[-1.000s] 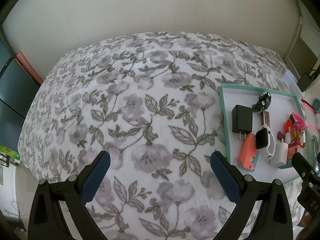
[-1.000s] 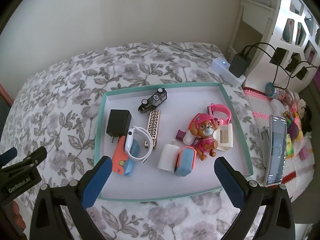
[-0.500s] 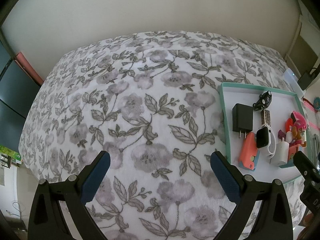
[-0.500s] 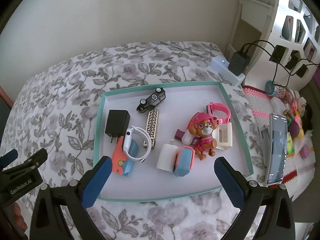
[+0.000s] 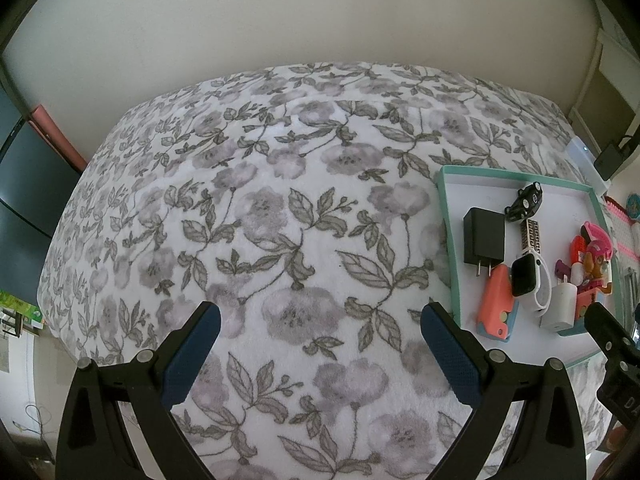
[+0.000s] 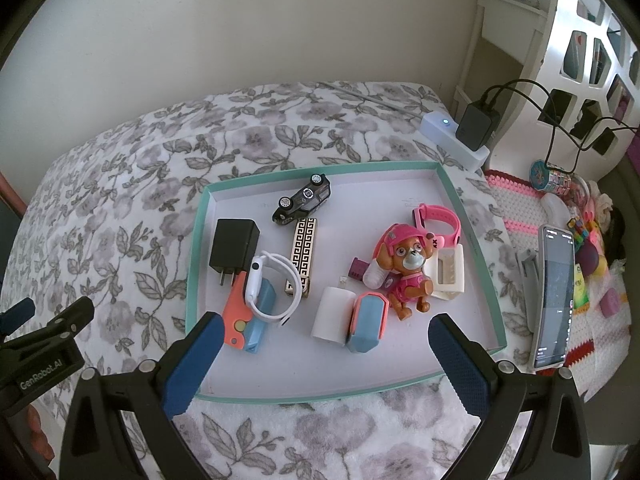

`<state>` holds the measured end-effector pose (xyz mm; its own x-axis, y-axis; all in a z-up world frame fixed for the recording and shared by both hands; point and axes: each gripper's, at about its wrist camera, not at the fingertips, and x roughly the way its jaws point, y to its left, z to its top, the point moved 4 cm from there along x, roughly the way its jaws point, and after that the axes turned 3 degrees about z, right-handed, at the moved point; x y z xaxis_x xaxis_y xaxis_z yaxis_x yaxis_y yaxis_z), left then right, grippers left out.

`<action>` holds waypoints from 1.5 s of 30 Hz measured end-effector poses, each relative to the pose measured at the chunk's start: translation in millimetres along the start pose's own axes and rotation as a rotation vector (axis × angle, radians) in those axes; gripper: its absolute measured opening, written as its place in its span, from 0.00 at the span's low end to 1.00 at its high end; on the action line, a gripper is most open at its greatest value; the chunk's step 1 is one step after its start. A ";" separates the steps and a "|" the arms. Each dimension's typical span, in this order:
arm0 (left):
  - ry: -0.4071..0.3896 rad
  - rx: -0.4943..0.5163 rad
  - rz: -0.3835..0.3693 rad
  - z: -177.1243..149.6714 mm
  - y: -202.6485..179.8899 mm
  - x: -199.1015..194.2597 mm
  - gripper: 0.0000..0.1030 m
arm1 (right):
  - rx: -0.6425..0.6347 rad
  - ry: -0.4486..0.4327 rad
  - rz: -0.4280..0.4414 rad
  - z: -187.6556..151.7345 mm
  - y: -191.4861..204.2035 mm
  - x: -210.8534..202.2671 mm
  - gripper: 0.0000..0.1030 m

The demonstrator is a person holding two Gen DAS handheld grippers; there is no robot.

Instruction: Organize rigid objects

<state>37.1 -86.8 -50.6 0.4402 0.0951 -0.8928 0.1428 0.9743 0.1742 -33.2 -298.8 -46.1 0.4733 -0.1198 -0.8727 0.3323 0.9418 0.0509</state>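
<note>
While both grippers hang empty, fingers apart, the right gripper point(image 6: 320, 354) faces the tray point(image 6: 472, 236); white charger point(image 6: 331, 316) lies nearest, so descend straight, clearing the neighbouring blue case point(image 6: 366, 322). Left gripper point(image 5: 320, 346) idles over bedspread point(image 5: 260, 200).

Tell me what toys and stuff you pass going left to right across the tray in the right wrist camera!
Black charger → white smartwatch → patterned gold lighter → white plug → pup figure → white clip case.

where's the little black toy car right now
In the right wrist view, the toy car sits at the tray's far side, just behind the patterned lighter.
</note>
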 end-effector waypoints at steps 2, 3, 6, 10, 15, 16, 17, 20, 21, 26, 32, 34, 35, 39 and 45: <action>0.000 0.001 0.000 0.5 -0.1 -0.3 0.97 | 0.002 0.000 -0.001 -0.6 0.1 0.1 1.00; 0.000 0.001 -0.001 -0.2 -0.1 -0.1 0.97 | 0.002 0.000 -0.001 -0.7 -0.1 0.2 1.00; -0.002 0.004 -0.003 -0.1 -0.6 -0.4 0.97 | 0.002 0.000 -0.001 0.1 0.1 0.1 1.00; -0.003 0.008 -0.004 1.0 -1.0 -1.3 0.97 | 0.003 0.002 -0.002 -0.5 0.0 0.7 1.00; -0.005 0.013 -0.013 2.0 -1.3 -2.7 0.97 | 0.005 0.002 -0.003 -1.1 0.2 0.8 1.00; -0.004 0.015 -0.014 2.2 -1.4 -2.6 0.97 | 0.006 0.003 -0.003 -1.3 0.1 0.9 1.00; -0.005 0.016 -0.014 2.3 -1.4 -2.8 0.97 | 0.006 0.003 -0.003 -1.0 0.2 0.8 1.00; -0.007 0.019 -0.013 2.5 -1.6 -3.1 0.97 | 0.005 0.003 -0.003 -0.7 0.1 0.9 1.00; -0.009 0.021 -0.014 2.7 -1.7 -3.3 0.97 | 0.005 0.004 -0.003 -0.7 0.1 0.9 1.00; -0.014 0.026 -0.015 2.9 -1.3 -4.2 0.97 | 0.007 0.004 -0.004 -2.4 0.6 1.5 1.00; -0.015 0.029 -0.014 3.0 -1.9 -4.4 0.97 | 0.005 0.005 -0.003 -1.8 0.2 1.5 1.00; -0.015 0.028 -0.014 2.9 -1.9 -4.5 0.97 | 0.005 0.005 -0.003 -2.1 0.3 1.5 1.00; -0.015 0.027 -0.014 2.9 -1.6 -4.7 0.97 | 0.006 0.005 -0.004 -1.6 0.3 1.4 1.00; -0.015 0.029 -0.014 2.5 -1.6 -4.8 0.97 | 0.007 0.006 -0.004 -2.1 0.5 1.7 1.00; -0.017 0.030 -0.015 2.3 -1.4 -5.1 0.97 | 0.006 0.007 -0.004 -1.7 0.3 1.8 1.00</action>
<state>36.8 -89.1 -45.3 0.4527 0.0771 -0.8883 0.1760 0.9689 0.1738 -33.6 -298.2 -48.5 0.4665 -0.1209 -0.8762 0.3386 0.9396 0.0506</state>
